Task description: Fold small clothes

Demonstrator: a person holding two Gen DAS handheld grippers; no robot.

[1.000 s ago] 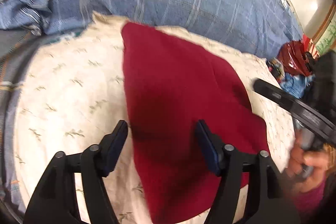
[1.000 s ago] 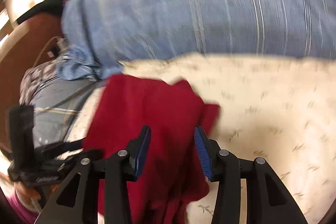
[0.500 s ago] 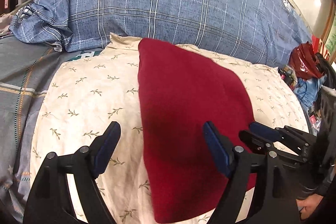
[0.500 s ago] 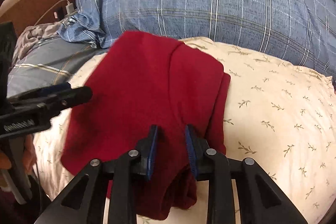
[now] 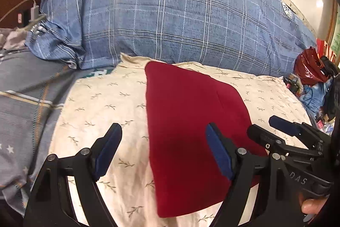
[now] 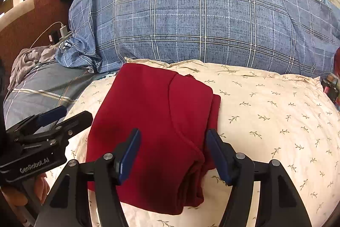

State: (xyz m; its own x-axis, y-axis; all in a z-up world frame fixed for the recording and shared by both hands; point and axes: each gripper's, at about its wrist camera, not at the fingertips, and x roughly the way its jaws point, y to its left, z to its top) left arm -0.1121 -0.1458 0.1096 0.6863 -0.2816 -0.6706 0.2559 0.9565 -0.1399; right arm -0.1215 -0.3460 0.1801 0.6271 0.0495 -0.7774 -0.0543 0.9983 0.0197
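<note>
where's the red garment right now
The folded red garment lies on the cream leaf-print pillow, in front of the blue plaid pillow, ahead of both open claws.

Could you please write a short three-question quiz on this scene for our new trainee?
1. True or false: the right gripper is shut on the red garment.
2. What does the red garment lie on? A) blue plaid pillow B) cream leaf-print pillow C) bare floor
3. Fill in: the left gripper's fingers are ____.

Key: 1 false, both grippers are open. 2 B, the cream leaf-print pillow; the blue plaid pillow sits behind it. 3 open.
</note>
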